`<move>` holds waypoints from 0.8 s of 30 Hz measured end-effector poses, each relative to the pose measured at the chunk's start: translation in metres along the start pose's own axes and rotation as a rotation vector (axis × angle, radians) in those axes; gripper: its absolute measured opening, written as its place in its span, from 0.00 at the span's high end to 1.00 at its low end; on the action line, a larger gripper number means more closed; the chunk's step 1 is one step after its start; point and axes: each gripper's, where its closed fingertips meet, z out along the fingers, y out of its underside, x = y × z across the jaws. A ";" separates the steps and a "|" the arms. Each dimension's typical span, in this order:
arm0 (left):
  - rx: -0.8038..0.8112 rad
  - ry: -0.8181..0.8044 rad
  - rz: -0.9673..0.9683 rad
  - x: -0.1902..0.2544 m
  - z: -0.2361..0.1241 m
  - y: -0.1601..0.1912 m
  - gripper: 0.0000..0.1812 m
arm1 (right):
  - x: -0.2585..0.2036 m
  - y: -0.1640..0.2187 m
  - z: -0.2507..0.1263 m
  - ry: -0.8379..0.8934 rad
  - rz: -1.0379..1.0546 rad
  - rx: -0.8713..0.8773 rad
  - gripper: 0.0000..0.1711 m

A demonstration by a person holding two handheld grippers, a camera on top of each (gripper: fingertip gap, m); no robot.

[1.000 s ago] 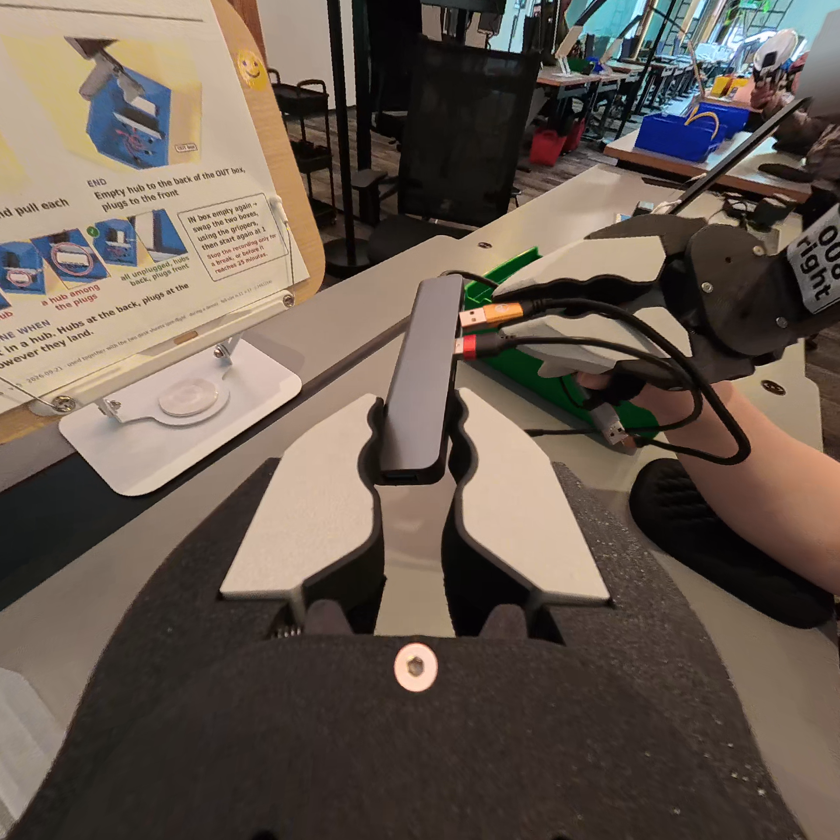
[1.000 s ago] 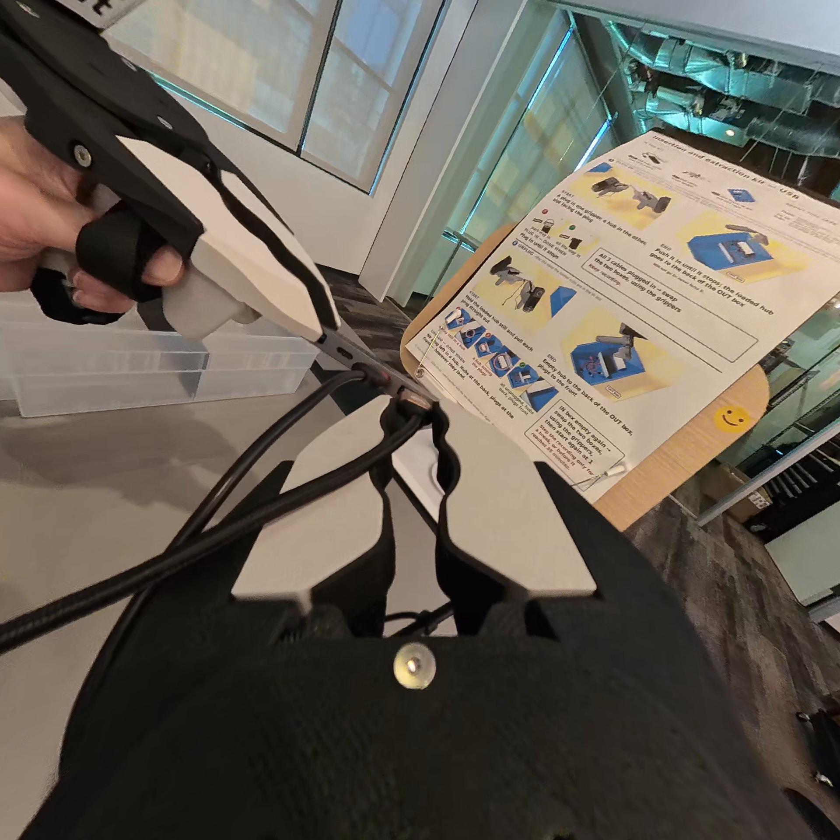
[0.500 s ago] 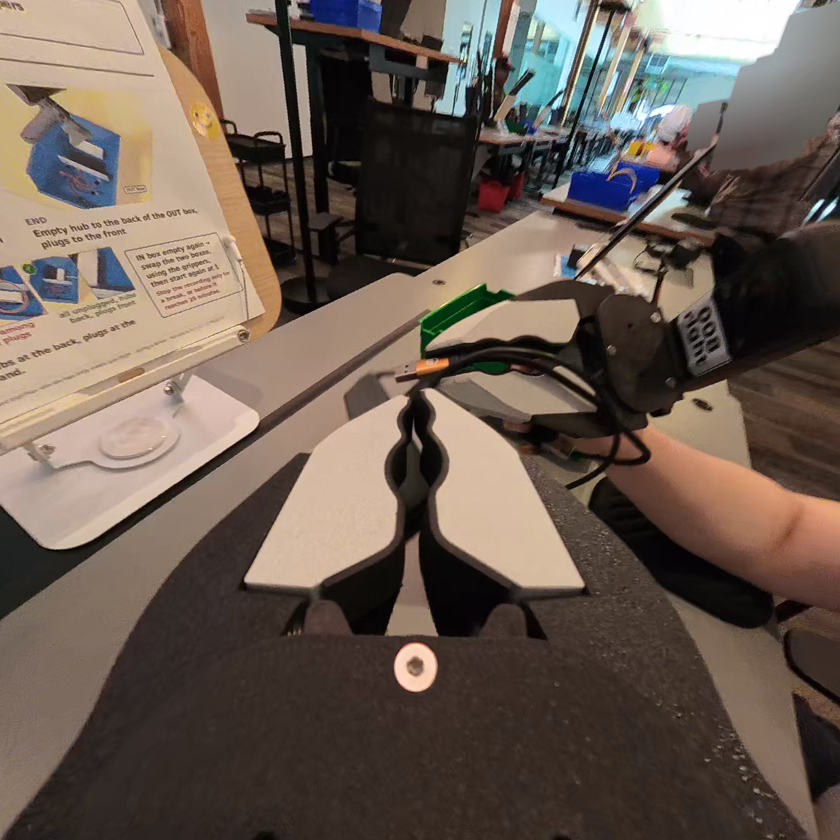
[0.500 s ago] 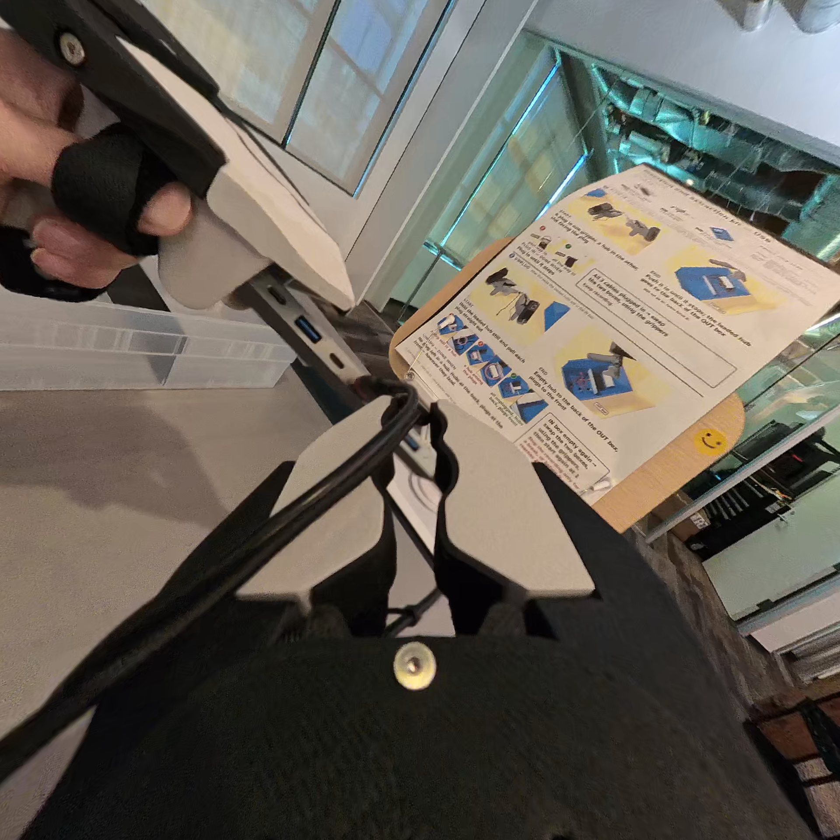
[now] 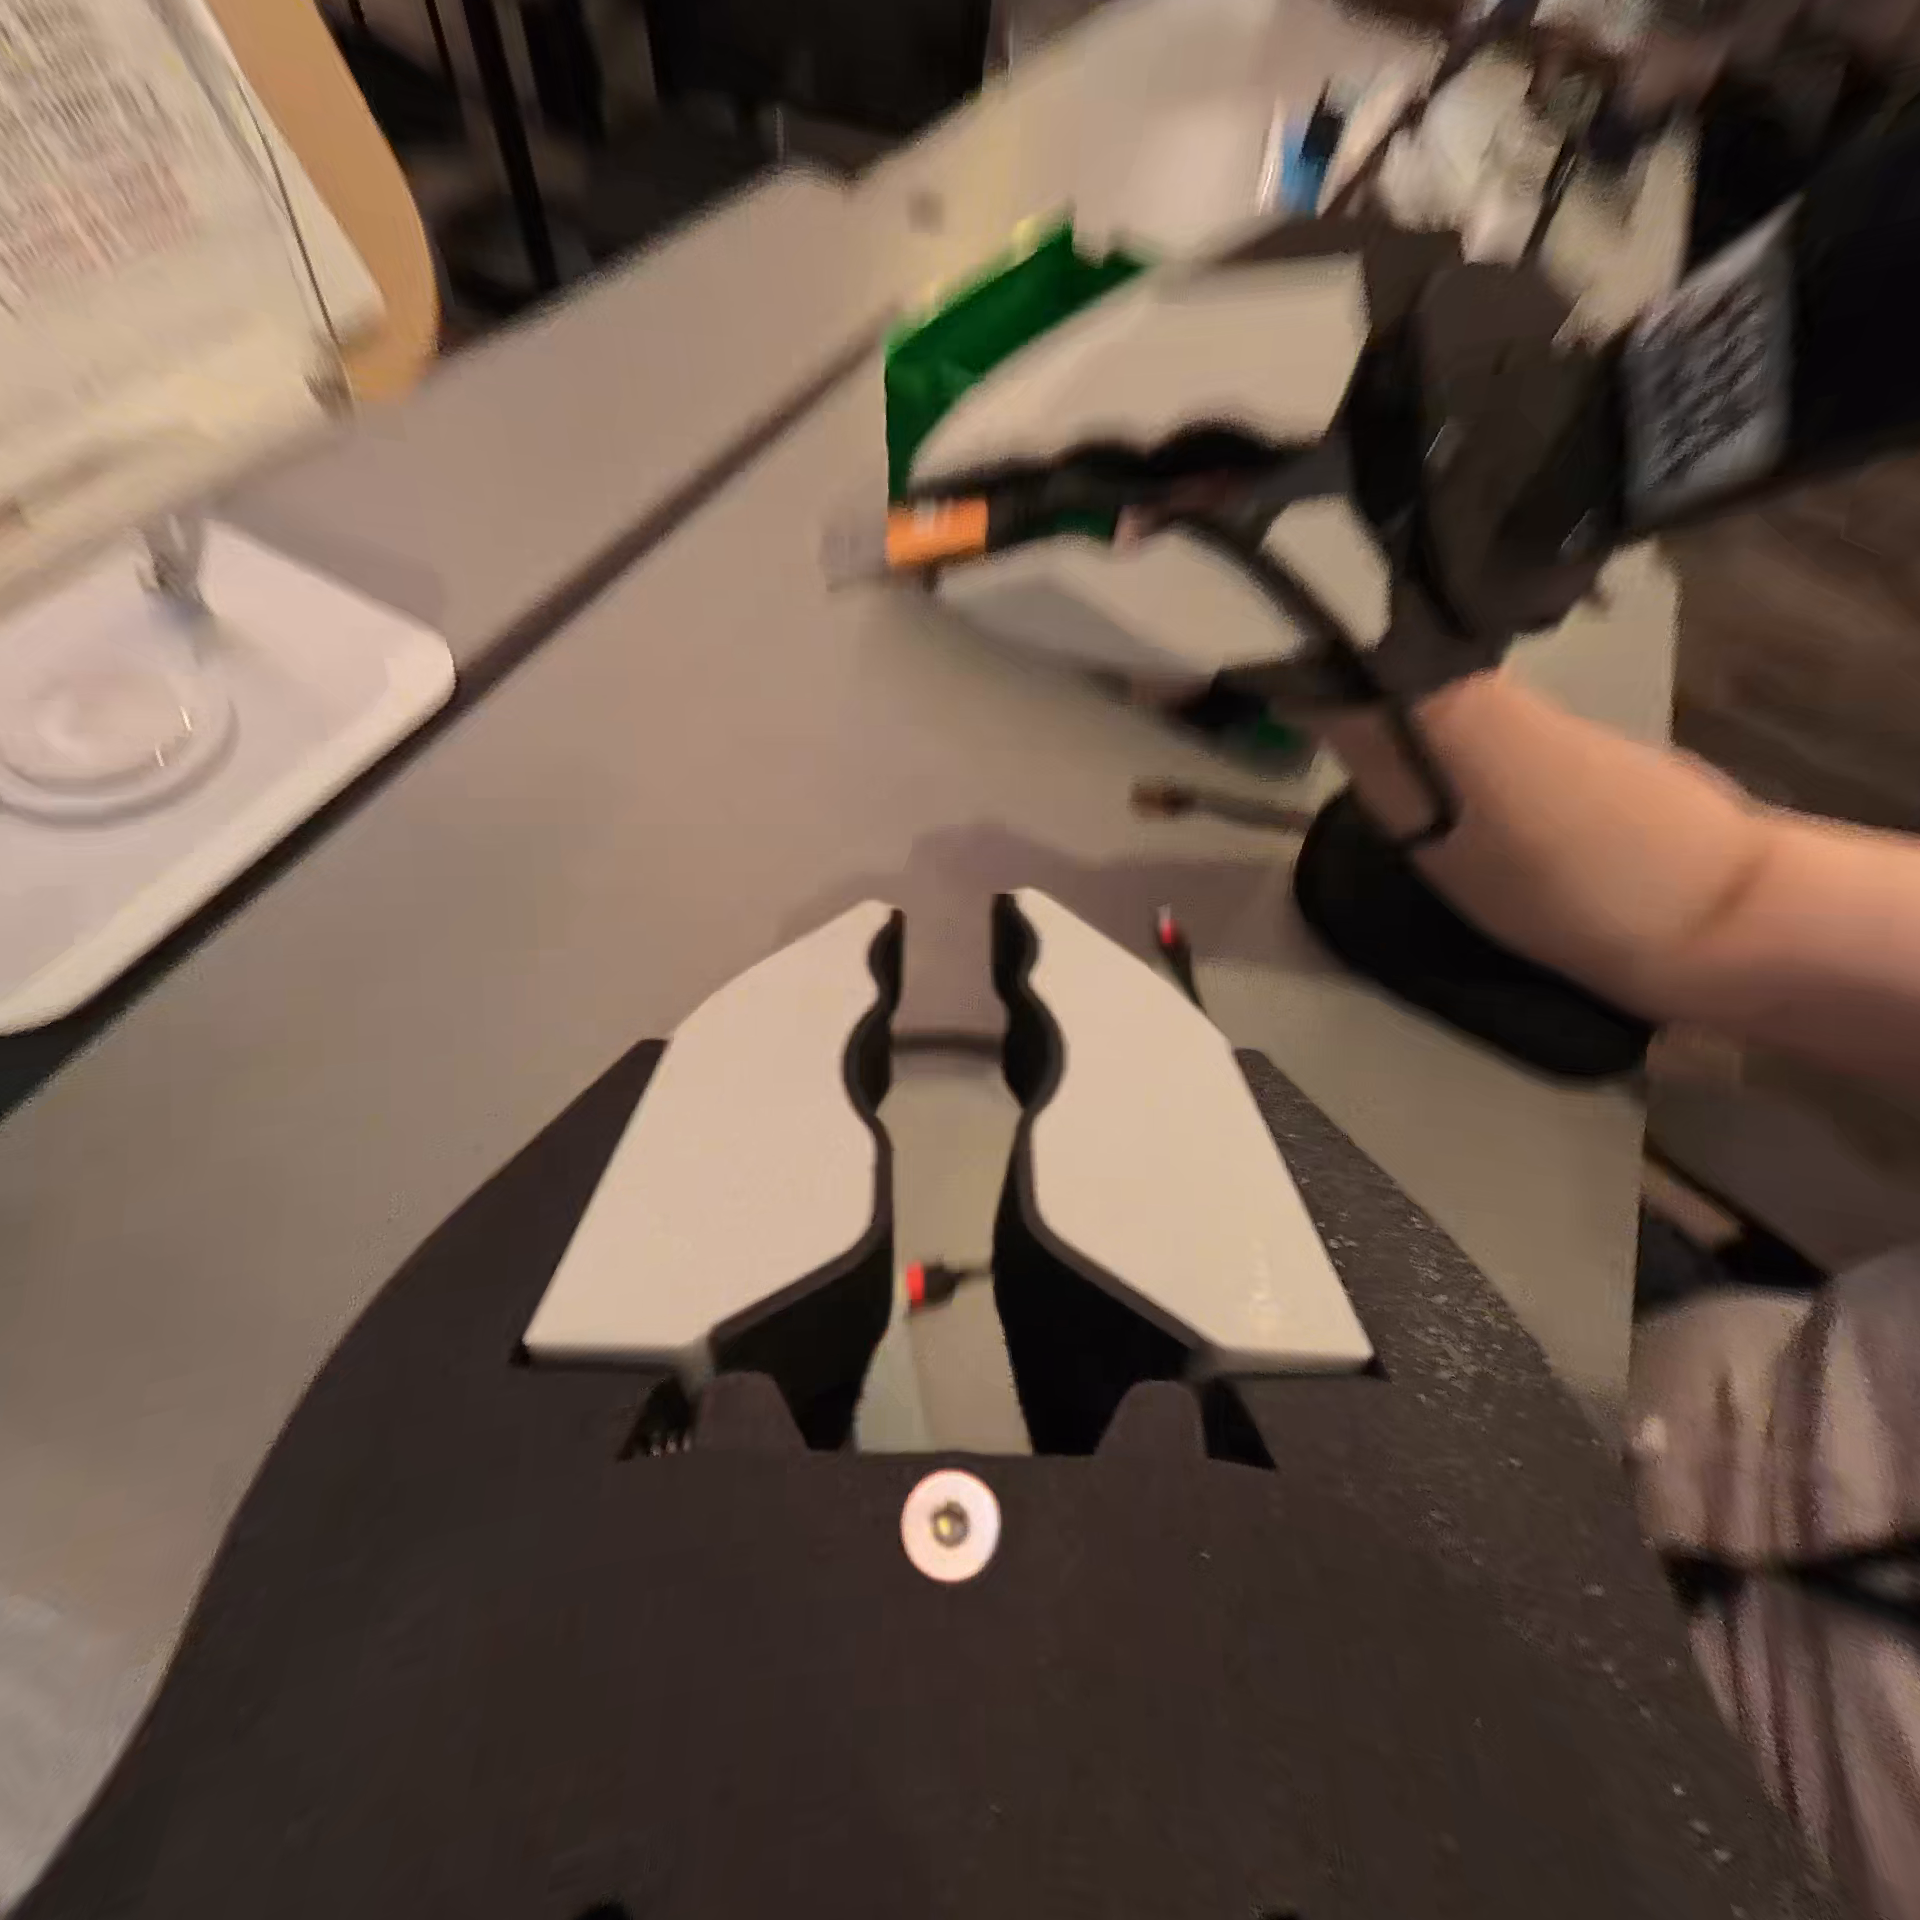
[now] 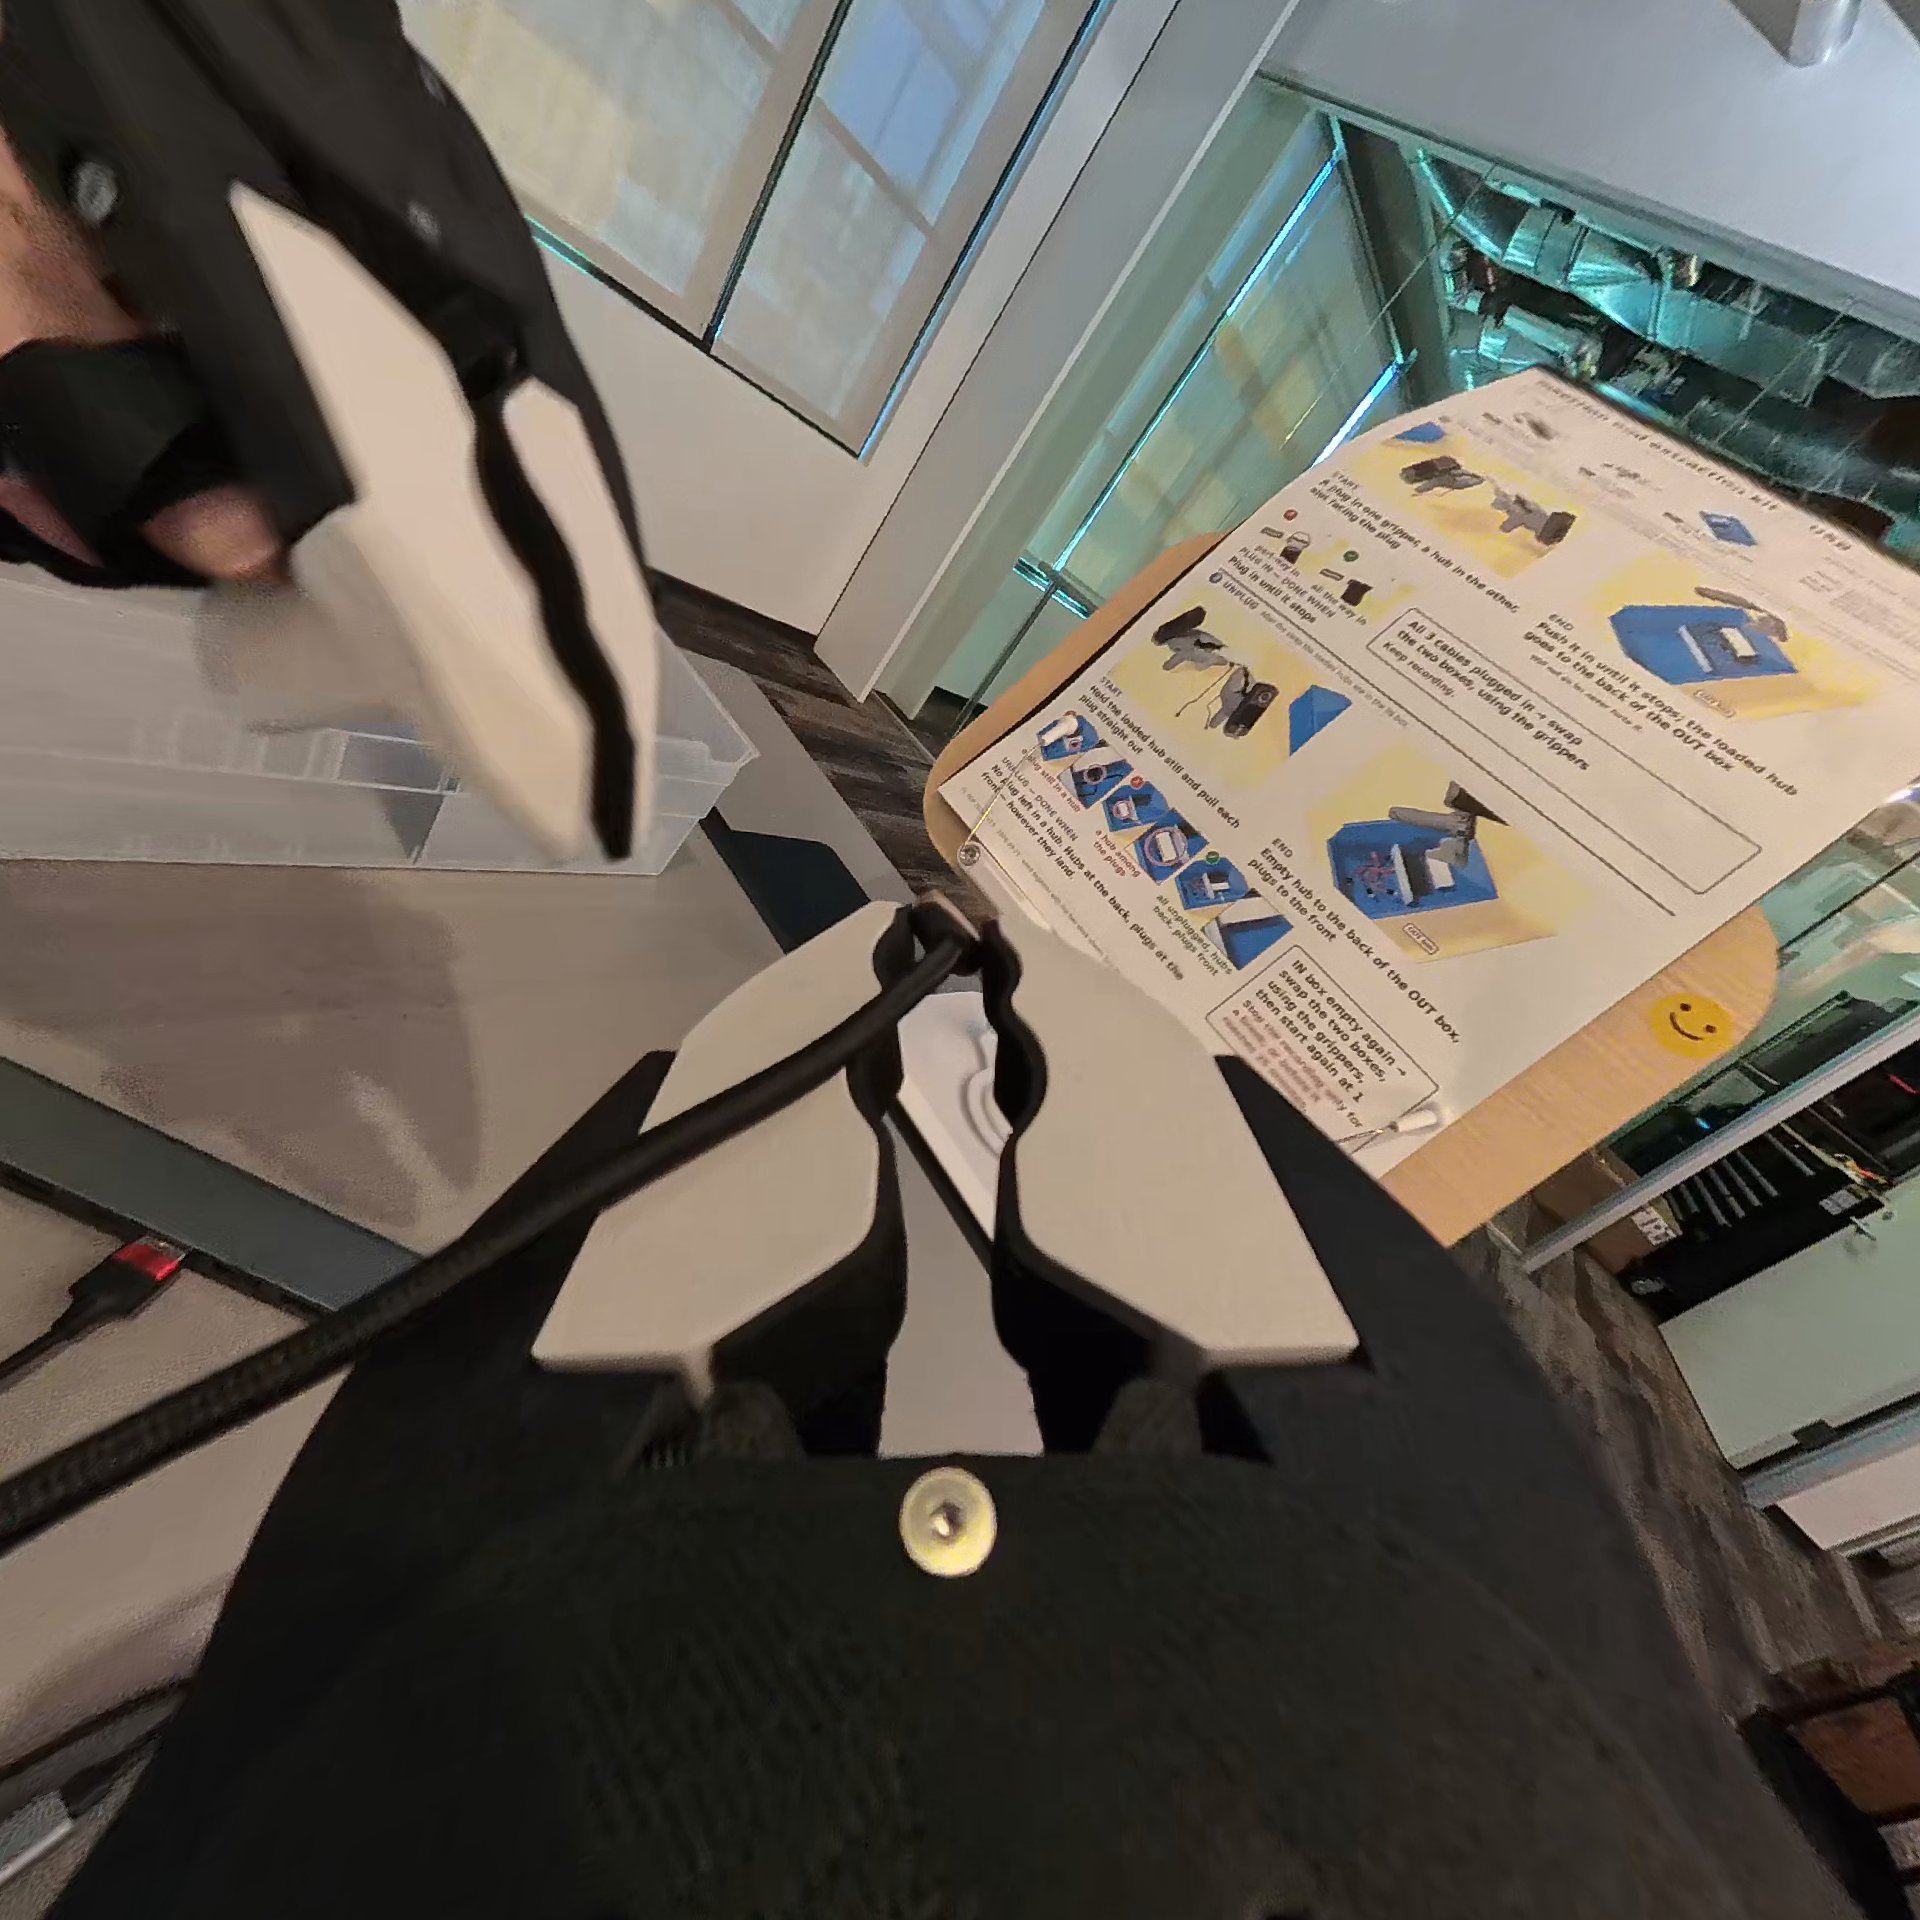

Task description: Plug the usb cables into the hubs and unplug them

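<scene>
the left gripper (image 5: 945, 914) hangs over the grey table (image 5: 644, 790) with its jaws a narrow gap apart and nothing between them; a dark hub (image 5: 961, 987) lies blurred just beyond the tips. at two o'clock the right gripper (image 5: 914, 540) pinches the orange-collared usb plug (image 5: 935, 535), its black cable (image 6: 582, 1195) trailing back; a red-collared plug (image 6: 145, 1262) lies on the table at eight o'clock in the right wrist view

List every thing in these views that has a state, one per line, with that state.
Left tongs: slightly open, holding nothing.
Right tongs: shut on the orange-collared black braided USB cable, its plug free in the air.
Red-collared black USB cable: unplugged, lying loose on the grey table.
Green plastic bin: on the table, contents hidden.
Clear plastic box: on the table, contents unclear.
Illustrated paper instruction sheet: propped upright on its stand.
</scene>
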 end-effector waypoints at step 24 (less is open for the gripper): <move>-0.920 -0.197 -0.082 -0.035 0.031 0.204 0.71 | 0.086 -0.059 -0.083 0.193 0.021 0.169 0.92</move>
